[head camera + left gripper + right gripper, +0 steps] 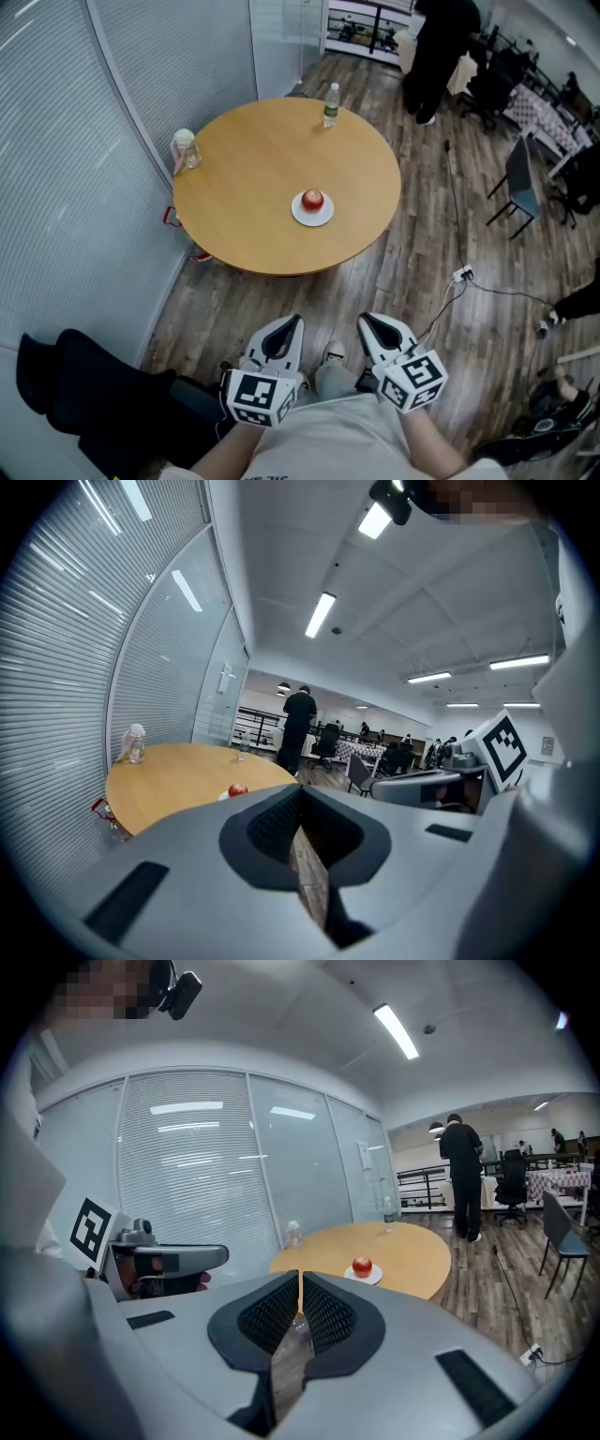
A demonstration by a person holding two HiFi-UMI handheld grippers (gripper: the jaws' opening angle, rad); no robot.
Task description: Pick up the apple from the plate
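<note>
A red apple (pixel 313 199) sits on a small white plate (pixel 312 216) near the middle of a round wooden table (pixel 244 206). Both grippers hang low at the person's waist, well short of the table's near edge. My left gripper (pixel 292 323) is shut with nothing in it, and my right gripper (pixel 367 323) beside it is shut and empty too. In the left gripper view the apple (pixel 237 789) shows far off, left of the closed gripper (pixel 300 794). In the right gripper view the apple (pixel 362 1267) on its plate (pixel 365 1278) lies beyond and right of the closed gripper (pixel 300 1281).
A clear water bottle (pixel 330 105) stands at the table's far edge, a pink-lidded jar (pixel 185 148) at its left edge. A glass wall with blinds runs along the left. A black chair (pixel 84 394) is at the near left. A cable and socket (pixel 462 275) lie on the floor at right. A person in black (pixel 441 47) stands beyond.
</note>
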